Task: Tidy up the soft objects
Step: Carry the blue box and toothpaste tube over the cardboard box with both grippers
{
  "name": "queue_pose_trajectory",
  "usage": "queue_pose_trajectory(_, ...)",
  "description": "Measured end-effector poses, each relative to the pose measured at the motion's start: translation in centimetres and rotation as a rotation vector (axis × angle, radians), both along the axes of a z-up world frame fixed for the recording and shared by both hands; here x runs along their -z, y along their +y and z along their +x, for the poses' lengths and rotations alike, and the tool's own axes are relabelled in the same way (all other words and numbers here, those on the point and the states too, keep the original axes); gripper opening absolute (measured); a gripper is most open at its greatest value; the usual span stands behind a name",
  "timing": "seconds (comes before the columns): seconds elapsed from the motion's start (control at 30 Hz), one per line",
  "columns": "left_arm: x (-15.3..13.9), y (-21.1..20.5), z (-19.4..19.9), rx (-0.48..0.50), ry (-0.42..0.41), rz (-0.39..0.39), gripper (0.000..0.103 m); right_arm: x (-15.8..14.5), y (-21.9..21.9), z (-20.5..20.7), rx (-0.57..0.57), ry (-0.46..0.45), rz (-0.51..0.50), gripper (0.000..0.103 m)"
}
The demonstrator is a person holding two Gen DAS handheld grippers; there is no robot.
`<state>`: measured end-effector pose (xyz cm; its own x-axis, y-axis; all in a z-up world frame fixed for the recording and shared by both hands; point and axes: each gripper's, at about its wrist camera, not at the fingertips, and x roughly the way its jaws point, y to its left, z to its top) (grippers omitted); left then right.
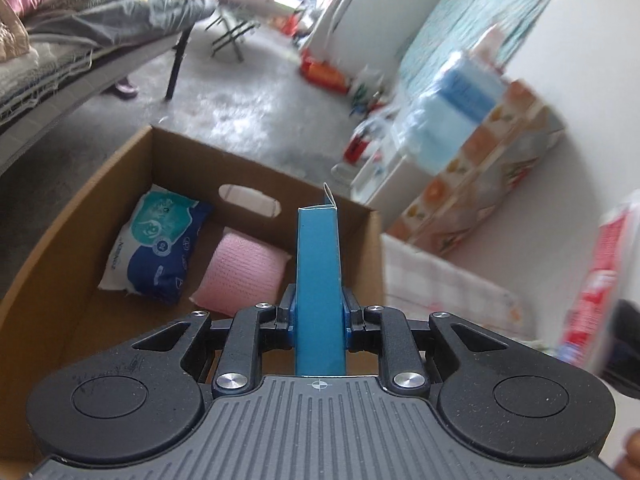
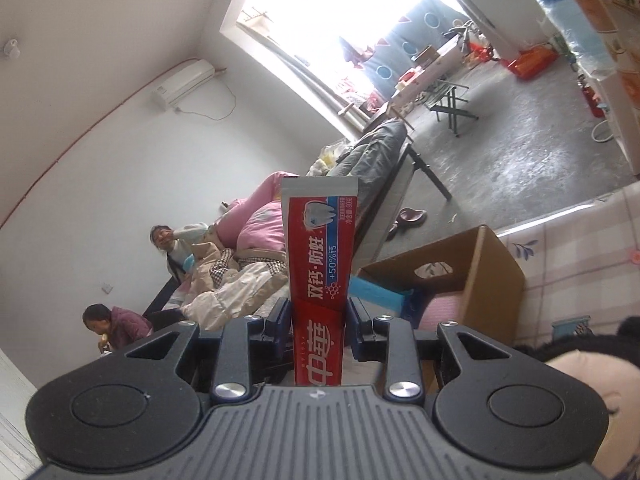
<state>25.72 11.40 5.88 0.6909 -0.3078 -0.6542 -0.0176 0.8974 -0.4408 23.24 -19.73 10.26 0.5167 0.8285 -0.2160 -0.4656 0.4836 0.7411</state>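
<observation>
My left gripper (image 1: 319, 314) is shut on a slim blue carton (image 1: 318, 276), which stands up between the pads over an open cardboard box (image 1: 76, 216). Inside the box lie a white and blue tissue pack (image 1: 158, 244) and a pink knitted cushion (image 1: 242, 270). My right gripper (image 2: 319, 320) is shut on a red toothpaste tube (image 2: 318, 264), held upright and high, with the cardboard box (image 2: 486, 280) below it to the right. The blue carton (image 2: 380, 290) and the pink cushion (image 2: 440, 310) show at the box in the right wrist view.
The box stands on a checked pink cloth (image 1: 444, 284). A bed with grey and pink bedding (image 1: 100, 20) runs along the left. Stacked packages (image 1: 472, 120) line the right wall. Two people (image 2: 172, 248) sit by the bed. A doll's head (image 2: 576, 376) lies close at lower right.
</observation>
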Motion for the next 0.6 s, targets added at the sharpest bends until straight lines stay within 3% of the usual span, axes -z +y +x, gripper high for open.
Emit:
queue_pose_trajectory(0.17,2.6,-2.1,5.2,0.027,0.079,0.081,0.019,0.5,0.5,1.0,-0.007,-0.013,-0.039,0.032)
queue_pose_trajectory(0.33,4.9,-4.4,8.2,0.064,0.12,0.153,0.019,2.3,-0.7,2.3,0.012,0.032,-0.032,0.032)
queue_pose_trajectory(0.5,6.6,-5.3,9.8,0.058,0.149,0.151,0.02,3.4,-1.7,3.1,0.028,0.066,-0.031,0.032)
queue_pose_trajectory(0.6,7.6,-5.0,10.5,0.048,0.189,0.11,0.024,3.8,-2.2,3.1,0.037,0.074,-0.029,0.032)
